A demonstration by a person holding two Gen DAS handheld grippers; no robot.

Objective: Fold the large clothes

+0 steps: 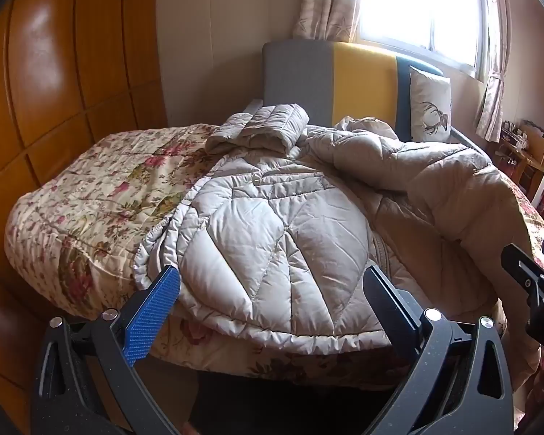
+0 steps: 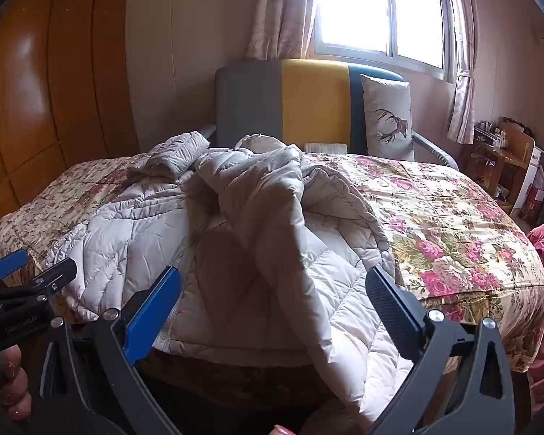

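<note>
A: How do the claws stand?

B: The left gripper (image 1: 272, 282) has its jaws spread wide with nothing between them, poised at the near edge of the bed over the hem of the puffer coat (image 1: 268, 224). The right gripper (image 2: 272, 282) is spread just as wide, and a raised fold of the coat hangs down between its fingers without being pinched.

A: And where does the coat lie?

B: It lies across the floral bedspread (image 1: 90, 199), hem near, hood (image 1: 261, 127) far, toward the headboard (image 1: 330, 79). Its left half lies flat; its right side is bunched up and drapes off the near edge.

A: What lies beyond it?

B: A deer pillow (image 2: 388, 116) leans on the headboard at the far right, under the window (image 2: 380, 11). A wooden wardrobe (image 1: 54, 72) fills the left.
</note>
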